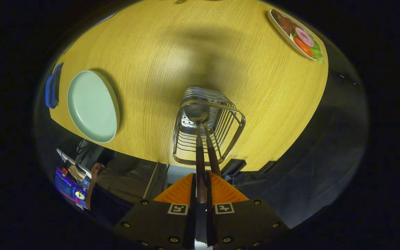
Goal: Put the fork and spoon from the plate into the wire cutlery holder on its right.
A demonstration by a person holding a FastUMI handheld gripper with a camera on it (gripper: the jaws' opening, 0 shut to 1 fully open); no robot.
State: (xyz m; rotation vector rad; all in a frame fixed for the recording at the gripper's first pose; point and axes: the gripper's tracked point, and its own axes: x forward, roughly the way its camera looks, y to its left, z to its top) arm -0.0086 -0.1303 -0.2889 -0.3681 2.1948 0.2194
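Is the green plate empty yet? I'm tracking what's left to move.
Empty: the green plate shows bare. The gripper is shut on the spoon over the wire holder.

— Where's the spoon (198, 114)?
— Its shiny bowl is down inside the wire cutlery holder (236, 119), and its brown handle runs back between the orange fingers (182, 191) of the gripper (201, 189), which are closed on it.
— And the fork (213, 158)?
— A second brown handle leans just right of the spoon's, its head in the holder too; I cannot make out tines.
— The plate (94, 106)?
— Pale green, round, bare, flat on the desk (221, 45), left of the holder and apart from it.
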